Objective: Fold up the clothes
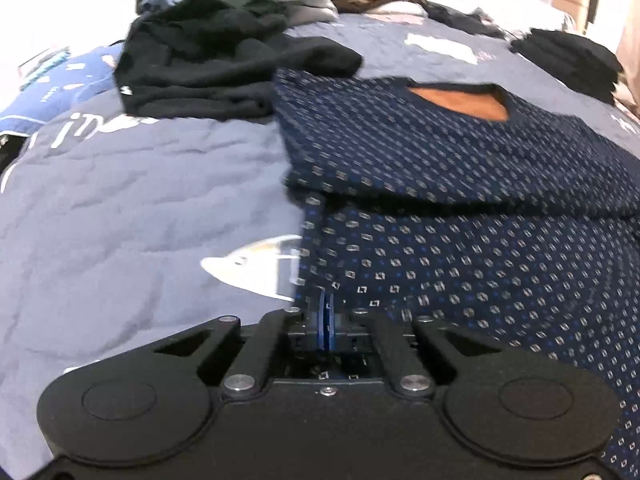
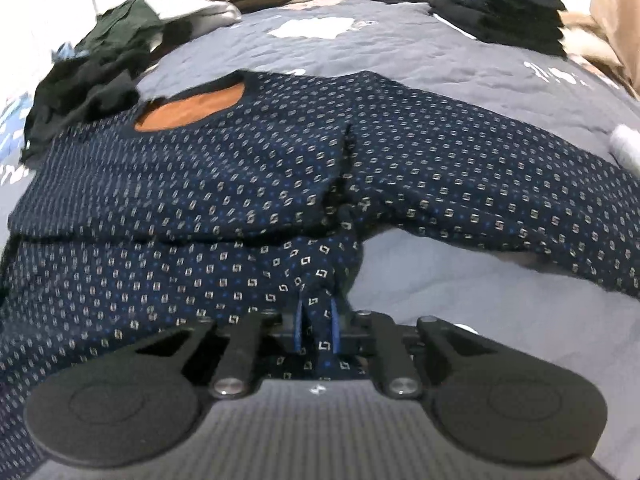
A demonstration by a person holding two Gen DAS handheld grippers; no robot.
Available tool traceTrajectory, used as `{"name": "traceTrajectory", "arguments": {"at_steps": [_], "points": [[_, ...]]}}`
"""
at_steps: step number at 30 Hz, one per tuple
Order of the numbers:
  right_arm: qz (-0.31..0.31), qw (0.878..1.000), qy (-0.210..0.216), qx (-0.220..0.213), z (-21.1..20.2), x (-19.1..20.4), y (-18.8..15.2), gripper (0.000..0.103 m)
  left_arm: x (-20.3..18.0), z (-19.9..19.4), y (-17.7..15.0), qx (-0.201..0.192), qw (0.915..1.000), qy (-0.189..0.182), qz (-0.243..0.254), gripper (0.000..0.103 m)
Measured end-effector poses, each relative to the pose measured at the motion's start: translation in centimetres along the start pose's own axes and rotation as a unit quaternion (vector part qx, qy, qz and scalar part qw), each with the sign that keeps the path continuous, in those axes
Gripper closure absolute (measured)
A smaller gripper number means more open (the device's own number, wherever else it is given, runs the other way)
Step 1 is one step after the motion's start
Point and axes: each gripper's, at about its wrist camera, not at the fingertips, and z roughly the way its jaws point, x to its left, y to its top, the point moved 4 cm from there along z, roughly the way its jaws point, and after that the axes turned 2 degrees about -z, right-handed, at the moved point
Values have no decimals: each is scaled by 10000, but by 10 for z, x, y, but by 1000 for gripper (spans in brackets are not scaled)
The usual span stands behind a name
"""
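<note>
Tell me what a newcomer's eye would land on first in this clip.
The navy patterned sweater spread across the grey quilt, its orange neck lining showing at the far left. Both grippers are clamped on its near hem: the right gripper has fabric pinched between its blue fingers, and the left gripper is shut at the hem's left corner. A heap of black clothes sits behind, on the left.

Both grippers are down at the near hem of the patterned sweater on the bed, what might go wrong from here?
1. The left gripper looks shut right at the sweater's edge; its hold may be thin and slip when lifted.
2. The right gripper pinches a bunched ridge of fabric, so the fold could come out creased.
3. The right sleeve sprawls across the blanket and may drag unevenly.
</note>
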Motion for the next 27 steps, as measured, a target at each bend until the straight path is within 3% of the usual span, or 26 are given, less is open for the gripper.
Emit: {"name": "traceTrajectory", "arguments": {"at_steps": [8,11,14,22,23,24,27], "points": [[110,9997,-211,-76,-4,-13,4,92,11,-3,7,23,9999,82,-78,101],[215,9996,-148,-59,-5,-17,4,92,9,-6,9,96,9996,-218,-131,99],[269,9995,-153,-88,-8,-21,6,92,12,-14,13,-81,9993,-264,-244,98],[65,9998,36,185,-11,-13,3,86,7,-10,8,115,9996,-251,-25,95],[187,9996,95,187,-14,-16,4,85,7,-11,8,105,9996,-261,-31,89],[274,9994,143,183,-18,-18,4,83,8,-13,8,89,9996,-270,-42,77],[281,9993,165,160,-31,-19,-1,80,7,-22,4,6,9996,-284,-60,68]]}}
